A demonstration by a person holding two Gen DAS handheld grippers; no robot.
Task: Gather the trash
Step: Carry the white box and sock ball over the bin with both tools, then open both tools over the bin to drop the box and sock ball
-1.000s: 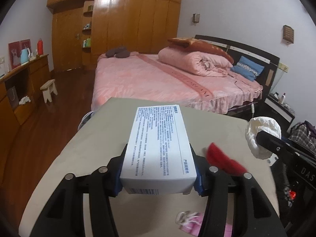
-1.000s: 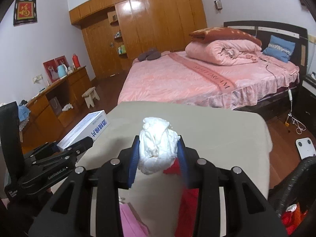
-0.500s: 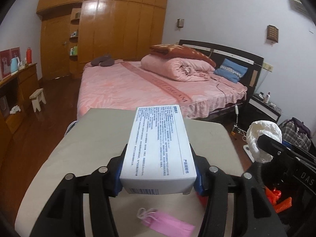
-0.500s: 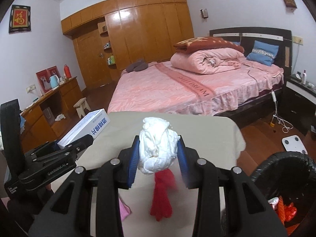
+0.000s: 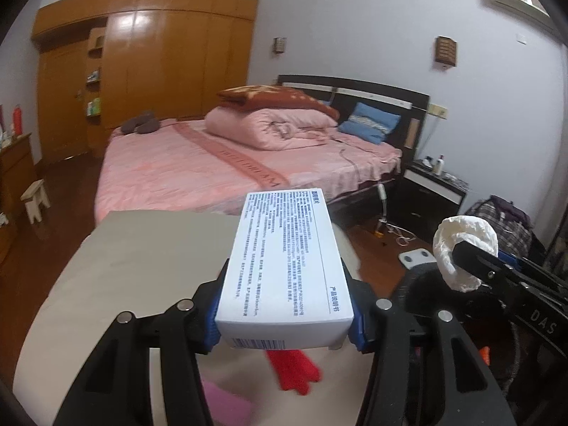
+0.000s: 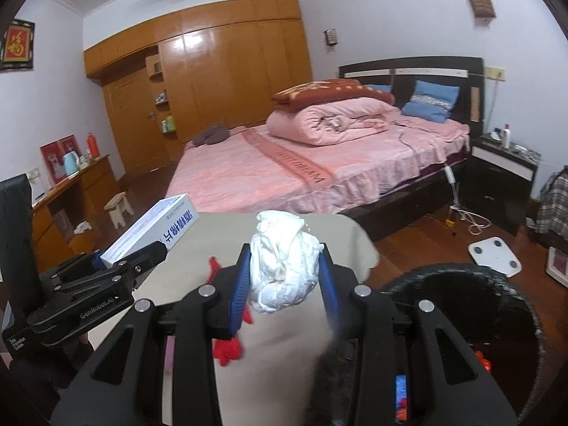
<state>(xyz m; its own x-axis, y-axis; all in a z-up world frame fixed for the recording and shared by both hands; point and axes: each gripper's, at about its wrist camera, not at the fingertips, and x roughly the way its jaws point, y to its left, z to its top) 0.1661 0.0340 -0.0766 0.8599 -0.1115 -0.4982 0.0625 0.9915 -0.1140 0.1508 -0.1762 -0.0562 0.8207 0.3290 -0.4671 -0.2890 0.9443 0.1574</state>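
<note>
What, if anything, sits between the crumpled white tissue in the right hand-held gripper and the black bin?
Nothing visible. The tissue is clamped in the right hand-held gripper; the black bin gapes open just to its right.

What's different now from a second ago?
Both grippers have swung right, off the table and toward the black bin, which has come into view. The left gripper still clamps the white box; the right gripper still clamps the crumpled tissue. Nothing was let go. The red scrap stays on the table.
</note>
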